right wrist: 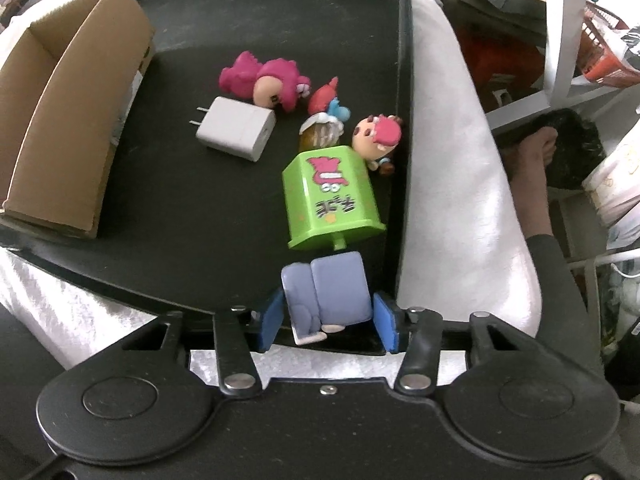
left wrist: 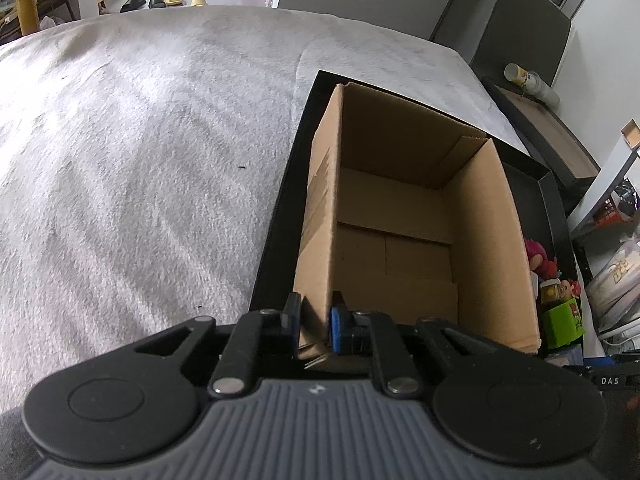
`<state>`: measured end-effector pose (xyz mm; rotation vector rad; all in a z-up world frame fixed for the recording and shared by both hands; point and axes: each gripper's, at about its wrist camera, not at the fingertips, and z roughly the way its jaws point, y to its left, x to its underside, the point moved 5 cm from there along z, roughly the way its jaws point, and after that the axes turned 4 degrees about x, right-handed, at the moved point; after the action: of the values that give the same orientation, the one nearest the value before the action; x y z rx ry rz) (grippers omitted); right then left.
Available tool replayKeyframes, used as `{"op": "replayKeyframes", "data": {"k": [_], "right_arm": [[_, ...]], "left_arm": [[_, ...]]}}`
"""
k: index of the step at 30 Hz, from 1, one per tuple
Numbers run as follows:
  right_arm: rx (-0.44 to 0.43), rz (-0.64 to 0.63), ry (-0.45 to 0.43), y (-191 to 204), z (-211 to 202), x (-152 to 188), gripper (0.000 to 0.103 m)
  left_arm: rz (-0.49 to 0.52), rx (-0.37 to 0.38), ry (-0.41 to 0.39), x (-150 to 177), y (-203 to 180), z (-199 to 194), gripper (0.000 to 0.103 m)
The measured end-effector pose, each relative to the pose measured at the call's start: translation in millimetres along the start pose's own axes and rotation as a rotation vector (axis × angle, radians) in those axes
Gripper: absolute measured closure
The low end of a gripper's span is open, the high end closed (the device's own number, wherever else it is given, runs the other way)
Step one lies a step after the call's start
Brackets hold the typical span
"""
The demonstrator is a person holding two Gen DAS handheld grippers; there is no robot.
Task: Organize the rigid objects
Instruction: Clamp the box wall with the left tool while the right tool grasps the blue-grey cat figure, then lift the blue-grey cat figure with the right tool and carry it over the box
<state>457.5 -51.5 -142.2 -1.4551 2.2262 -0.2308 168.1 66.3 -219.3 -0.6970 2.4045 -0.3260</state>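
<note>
While the left hand-held gripper (left wrist: 316, 322) pinches the cardboard box (left wrist: 404, 216) wall, grasp the lilac figure (right wrist: 324, 292).
The right hand-held gripper (right wrist: 328, 322) straddles it, pads not visibly pressing; centre them before lifting clear of the green block (right wrist: 332, 196) ahead.

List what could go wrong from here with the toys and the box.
1. The right gripper straddles the lavender toy, pads not clearly pressing; it may slip.
2. The green toy touches it and may get dragged.
3. The left gripper pinches only one cardboard box wall; the box may tip.
</note>
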Motion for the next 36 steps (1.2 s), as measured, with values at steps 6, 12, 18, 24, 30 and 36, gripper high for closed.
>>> {"op": "replayKeyframes", "data": {"k": [6,12,18,24,30,36], "right_arm": [[-0.048,0.042,0.02,6.4,11.4,-2.0,0.058],[-0.048,0.049,0.018,8.0,22.9,-6.3,0.058],[-0.091,0.068,-0.008,5.6,11.7,-6.7,0.059],[-0.119,0.073,-0.053,2.4,-8.7,-10.9,0.059],[-0.15,0.072,-0.104,7.8,-30.1,-19.9,0.059],[-0.17,0.051,-0.146,14.3,-49.6,-29.1,0.059]], "left_arm": [[0.001,0.006,-0.021,2.9,2.0,-0.4,0.09],[-0.008,0.018,-0.043,5.8,3.2,-0.6,0.09],[-0.019,0.022,-0.058,6.2,3.2,-1.5,0.089],[-0.024,0.025,-0.07,6.5,3.6,-2.4,0.089],[-0.041,0.029,-0.078,6.6,4.8,-3.2,0.089],[-0.05,0.039,-0.087,5.9,4.8,-3.8,0.089]]}}
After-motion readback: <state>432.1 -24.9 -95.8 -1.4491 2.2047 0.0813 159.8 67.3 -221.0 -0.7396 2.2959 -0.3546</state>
